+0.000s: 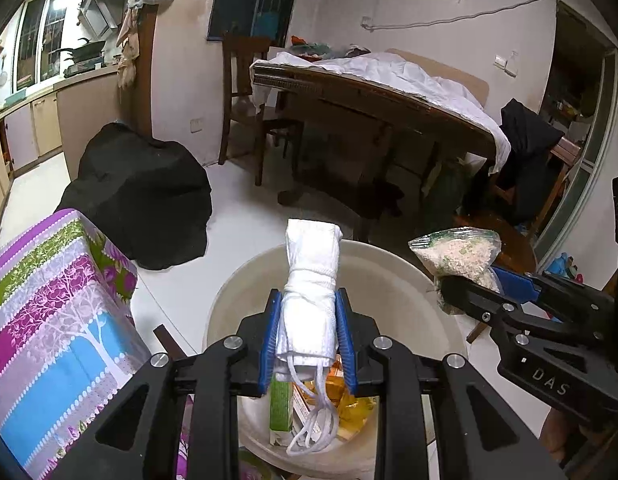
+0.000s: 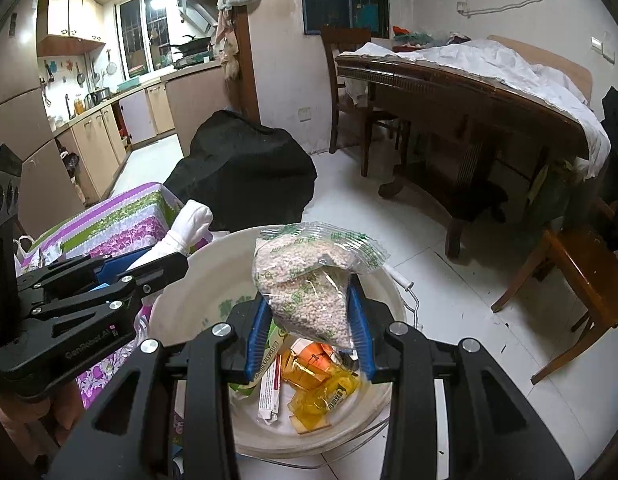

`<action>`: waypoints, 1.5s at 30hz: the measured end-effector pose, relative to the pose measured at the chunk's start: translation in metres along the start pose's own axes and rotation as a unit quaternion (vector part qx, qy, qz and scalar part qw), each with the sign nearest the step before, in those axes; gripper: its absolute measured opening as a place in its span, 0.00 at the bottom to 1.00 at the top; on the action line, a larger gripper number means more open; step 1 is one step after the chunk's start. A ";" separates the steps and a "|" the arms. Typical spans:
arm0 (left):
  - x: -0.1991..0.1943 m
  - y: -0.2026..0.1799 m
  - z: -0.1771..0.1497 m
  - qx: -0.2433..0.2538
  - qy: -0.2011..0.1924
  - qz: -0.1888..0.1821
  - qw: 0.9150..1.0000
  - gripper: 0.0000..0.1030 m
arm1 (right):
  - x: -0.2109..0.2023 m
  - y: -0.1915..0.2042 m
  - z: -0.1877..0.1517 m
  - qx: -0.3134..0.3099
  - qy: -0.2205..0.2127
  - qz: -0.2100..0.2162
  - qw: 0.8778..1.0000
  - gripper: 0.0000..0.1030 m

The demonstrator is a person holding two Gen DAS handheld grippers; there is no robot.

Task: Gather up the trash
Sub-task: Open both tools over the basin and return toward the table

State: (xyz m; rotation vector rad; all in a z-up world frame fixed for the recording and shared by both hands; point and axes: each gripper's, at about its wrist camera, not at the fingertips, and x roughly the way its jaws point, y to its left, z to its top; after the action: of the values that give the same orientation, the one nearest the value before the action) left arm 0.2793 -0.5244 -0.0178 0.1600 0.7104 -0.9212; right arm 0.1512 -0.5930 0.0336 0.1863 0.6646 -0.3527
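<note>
**K:** Over the bucket [image 1: 237, 280], both sides were loaded. Left gripper [image 1: 307, 332] had its blue pads clenched on the rolled white mask [image 1: 311, 280], roll's long axis running straight out along the fingers, ear loops dangling below into the bucket mouth.

**M:** And right?

**K:** Right gripper [image 2: 309, 328] was pinched on the lower end of the clear bag of grains [image 2: 309, 276]; the bag stood up and fanned out above the pads. We had it over the bucket interior too, nearer the right rim.

**M:** So which was better placed to drop?

**K:** We judged both sat above the opening, bucket directly below the fingers. Green carton [image 2: 269, 344] and yellow wrappers [image 2: 329, 388] already lay on the bottom. Left looked more central; right was closer to the rim, so its bag risked catching the edge.

**M:** Grippers apart?

**K:** Side by side, not touching.
</note>
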 end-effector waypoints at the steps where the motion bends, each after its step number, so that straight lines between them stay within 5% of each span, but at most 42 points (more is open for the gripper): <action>1: 0.001 0.001 0.000 0.000 0.002 -0.001 1.000 0.27 | 0.000 -0.001 0.000 0.001 0.000 0.001 1.000 0.34; 7: 0.004 0.002 -0.001 -0.001 0.008 0.005 1.000 0.29 | 0.001 -0.002 0.000 0.002 0.002 0.002 1.000 0.35; 13: 0.003 0.005 -0.002 -0.002 0.004 0.026 1.000 0.58 | 0.004 -0.004 -0.002 0.009 0.006 0.004 1.000 0.43; 27: -0.002 0.009 -0.003 -0.006 0.006 0.029 1.000 0.59 | -0.008 -0.006 0.001 0.019 -0.017 0.005 1.000 0.48; 45: -0.051 0.043 -0.022 -0.024 -0.006 0.060 0.998 0.61 | -0.041 0.028 -0.005 -0.007 -0.072 0.001 0.997 0.78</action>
State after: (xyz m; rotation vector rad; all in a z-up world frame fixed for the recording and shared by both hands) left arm 0.2815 -0.4554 -0.0098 0.1537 0.7034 -0.7890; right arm 0.1294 -0.5552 0.0571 0.1466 0.5247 -0.3556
